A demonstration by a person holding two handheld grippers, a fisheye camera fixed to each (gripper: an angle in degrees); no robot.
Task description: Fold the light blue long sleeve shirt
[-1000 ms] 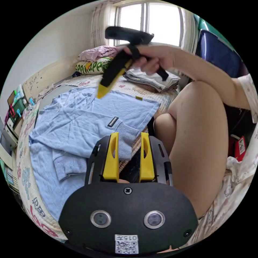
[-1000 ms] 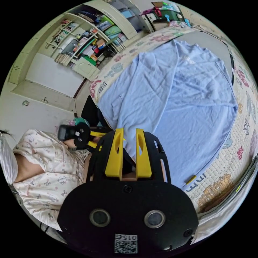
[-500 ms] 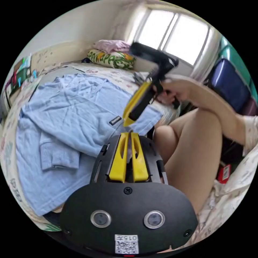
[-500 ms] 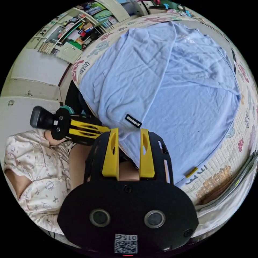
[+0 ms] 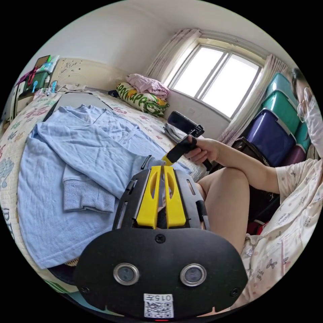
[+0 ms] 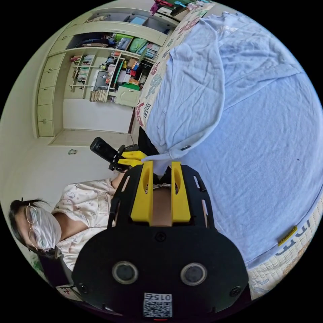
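Left gripper view: the light blue long sleeve knit shirt (image 5: 84,161) lies spread on the patterned quilted bed cover (image 5: 13,134), one ribbed cuff (image 5: 87,198) folded across the body. The left gripper (image 5: 160,168), with yellow jaws nearly together, is pinching a cuff edge, while the right gripper (image 5: 167,158), held in a hand (image 5: 202,152), meets the same cuff.

Right gripper view: the shirt (image 6: 252,128) covers the bed, and the right gripper (image 6: 159,165) has its jaws slightly apart with a bunched cuff tip (image 6: 165,158) between them; whether they press it I cannot tell. The left gripper (image 6: 133,159) sits just beside.
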